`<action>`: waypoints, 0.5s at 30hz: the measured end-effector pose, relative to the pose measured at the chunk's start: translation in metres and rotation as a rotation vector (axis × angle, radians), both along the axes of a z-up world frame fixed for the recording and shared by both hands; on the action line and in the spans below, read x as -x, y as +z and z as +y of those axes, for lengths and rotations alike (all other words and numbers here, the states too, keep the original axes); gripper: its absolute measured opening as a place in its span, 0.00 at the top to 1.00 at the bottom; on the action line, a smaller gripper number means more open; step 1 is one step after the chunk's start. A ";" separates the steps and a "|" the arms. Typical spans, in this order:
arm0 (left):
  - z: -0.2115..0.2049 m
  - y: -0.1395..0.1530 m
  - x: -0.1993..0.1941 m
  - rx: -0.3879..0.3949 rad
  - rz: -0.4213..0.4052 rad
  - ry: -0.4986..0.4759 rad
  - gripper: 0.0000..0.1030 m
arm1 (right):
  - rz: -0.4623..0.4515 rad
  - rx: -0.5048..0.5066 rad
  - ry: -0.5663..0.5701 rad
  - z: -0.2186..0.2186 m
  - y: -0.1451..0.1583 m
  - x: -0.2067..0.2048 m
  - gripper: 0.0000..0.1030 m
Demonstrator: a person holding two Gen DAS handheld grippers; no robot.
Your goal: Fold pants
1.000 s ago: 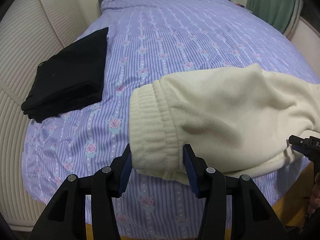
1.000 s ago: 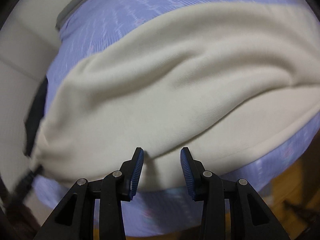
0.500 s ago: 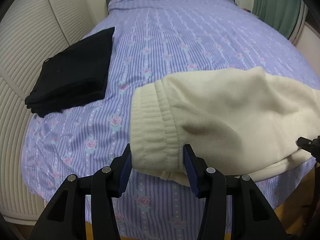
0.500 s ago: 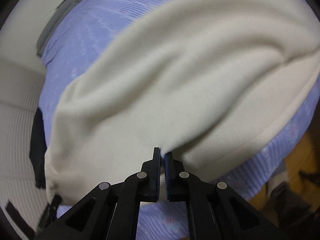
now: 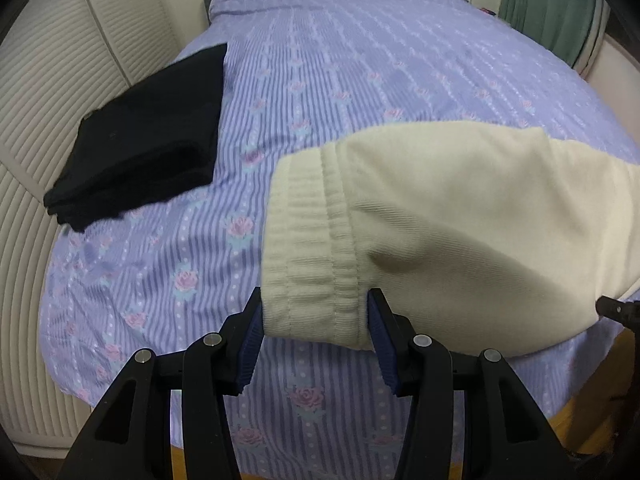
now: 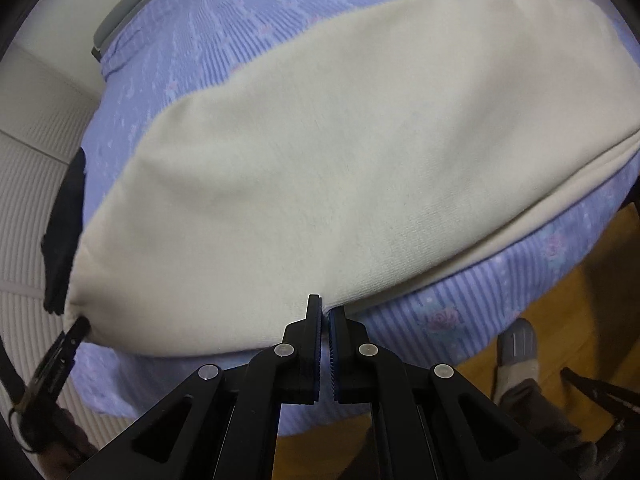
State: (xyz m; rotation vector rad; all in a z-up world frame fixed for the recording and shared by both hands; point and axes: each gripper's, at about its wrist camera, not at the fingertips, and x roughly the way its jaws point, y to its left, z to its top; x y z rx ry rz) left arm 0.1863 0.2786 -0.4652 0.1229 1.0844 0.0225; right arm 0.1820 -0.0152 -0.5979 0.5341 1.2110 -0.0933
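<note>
Cream pants [image 5: 460, 216] are laid across the near edge of the bed [image 5: 360, 60] (lavender striped sheet with roses). The ribbed waistband [image 5: 308, 264] is straddled by the wide-spread left hand-held gripper [image 5: 315, 334]. The pants' lower hem is pinched by the closed right hand-held gripper [image 6: 325, 320]. A folded black garment [image 5: 140, 136] is seen well apart, at the bed's left side.

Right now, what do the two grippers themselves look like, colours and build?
Both match. The left gripper and right gripper are matte black plastic linkages with triangular cut-outs and round silver pivot pins. Each finger carries a dark blue ribbed pad. No cables, markings or sleeves are visible.
</note>
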 end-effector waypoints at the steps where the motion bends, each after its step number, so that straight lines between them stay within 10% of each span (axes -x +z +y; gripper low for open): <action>1: 0.001 -0.003 0.000 -0.002 0.003 0.001 0.53 | -0.003 0.000 0.004 0.000 -0.005 -0.004 0.96; 6: 0.001 -0.008 0.003 -0.006 0.005 0.002 0.52 | 0.002 -0.002 0.027 0.004 -0.017 -0.013 0.93; 9: 0.000 0.002 0.007 0.006 -0.015 0.003 0.52 | 0.015 0.039 0.056 0.007 -0.008 -0.005 0.75; 15: 0.002 0.018 0.013 0.040 -0.036 0.042 0.50 | -0.051 0.145 0.263 0.024 0.044 -0.001 0.63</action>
